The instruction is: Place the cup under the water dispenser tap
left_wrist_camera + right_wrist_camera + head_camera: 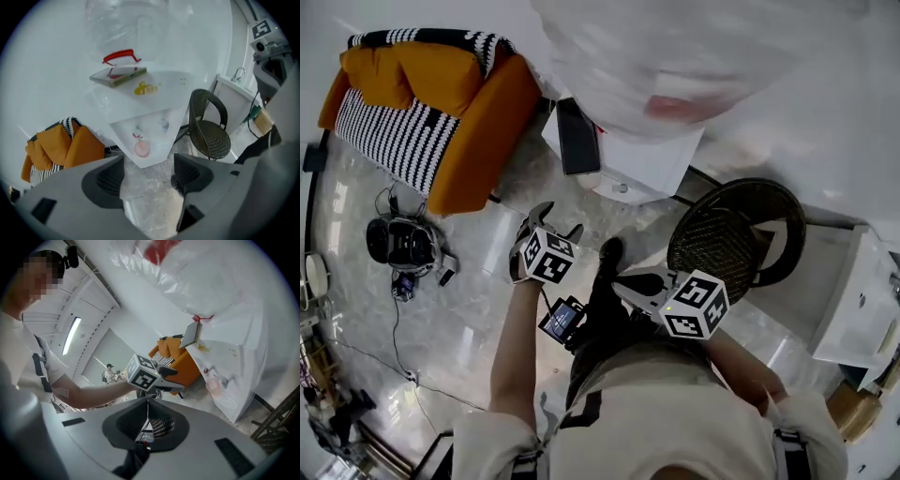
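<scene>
One pink cup (142,148) at dispenser (164,93), well beyond spread left tongs (149,176)

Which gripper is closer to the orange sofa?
Left. The left gripper hangs near one end of the orange sofa; the right gripper is farther off, beside the black chair.

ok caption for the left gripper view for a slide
Left tool, jaws open and empty, faces the white water dispenser with a pink cup below its taps

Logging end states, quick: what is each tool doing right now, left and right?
Left tool: open, jaws wide apart, nothing between them.
Right tool: closed, jaws together, holding nothing.
</scene>
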Demonstrator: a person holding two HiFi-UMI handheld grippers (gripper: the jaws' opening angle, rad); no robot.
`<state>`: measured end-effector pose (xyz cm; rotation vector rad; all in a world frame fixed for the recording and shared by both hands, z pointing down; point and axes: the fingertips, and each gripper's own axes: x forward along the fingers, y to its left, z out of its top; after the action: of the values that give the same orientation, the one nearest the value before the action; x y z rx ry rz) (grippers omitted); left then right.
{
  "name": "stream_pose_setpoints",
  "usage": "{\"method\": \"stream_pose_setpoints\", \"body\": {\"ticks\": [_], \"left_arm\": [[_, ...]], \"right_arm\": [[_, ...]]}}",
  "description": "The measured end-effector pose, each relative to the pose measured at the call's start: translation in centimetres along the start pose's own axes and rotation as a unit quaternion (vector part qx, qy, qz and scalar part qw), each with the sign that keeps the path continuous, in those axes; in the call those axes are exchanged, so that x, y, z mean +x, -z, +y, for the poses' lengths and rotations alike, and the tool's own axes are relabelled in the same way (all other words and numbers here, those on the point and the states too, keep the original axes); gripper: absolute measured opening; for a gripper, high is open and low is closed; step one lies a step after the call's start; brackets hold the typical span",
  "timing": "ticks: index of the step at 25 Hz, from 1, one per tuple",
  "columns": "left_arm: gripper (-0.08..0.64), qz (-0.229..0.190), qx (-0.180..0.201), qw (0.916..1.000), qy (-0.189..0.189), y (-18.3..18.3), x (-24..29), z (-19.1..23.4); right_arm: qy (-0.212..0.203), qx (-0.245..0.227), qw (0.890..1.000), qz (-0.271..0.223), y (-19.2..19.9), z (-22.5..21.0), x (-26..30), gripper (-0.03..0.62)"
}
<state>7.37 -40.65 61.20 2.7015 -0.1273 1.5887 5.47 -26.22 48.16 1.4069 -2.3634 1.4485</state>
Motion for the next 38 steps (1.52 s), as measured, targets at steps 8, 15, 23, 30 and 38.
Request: {"method": "stream_pose_setpoints", "body": {"ticks": [8, 15, 23, 30, 38], "left_arm": [[0.365, -0.039, 0.028, 0.9987, -0.015, -3.9, -5.9, -2.3], [0.364, -0.130, 0.032, 0.9895, -0.054, -7.7, -10.6, -4.0], [0.364, -0.165, 0.004, 0.9847, -0.056, -7.9, -13.5, -6.4], [0.363, -0.184, -0.029, 0.9796, -0.077, -6.7, -16.1, -8.3], [0.362, -0.194, -0.027, 0.9779, -0.072, -7.1, -17.4, -12.7]], "right_arm": [[-0.005, -0.004, 0.998, -0.061, -1.1, 1.9, -3.9, 0.028], [-0.003, -0.042, 0.994, -0.099, -2.3, 3.3, -6.8, 0.028], [0.001, -0.089, 0.992, -0.095, -1.4, 5.3, -8.1, 0.028], [-0.005, -0.104, 0.990, -0.090, 0.2, 6.3, -9.6, 0.028], [-0.004, -0.127, 0.988, -0.091, 1.5, 7.5, -12.0, 0.028]]}}
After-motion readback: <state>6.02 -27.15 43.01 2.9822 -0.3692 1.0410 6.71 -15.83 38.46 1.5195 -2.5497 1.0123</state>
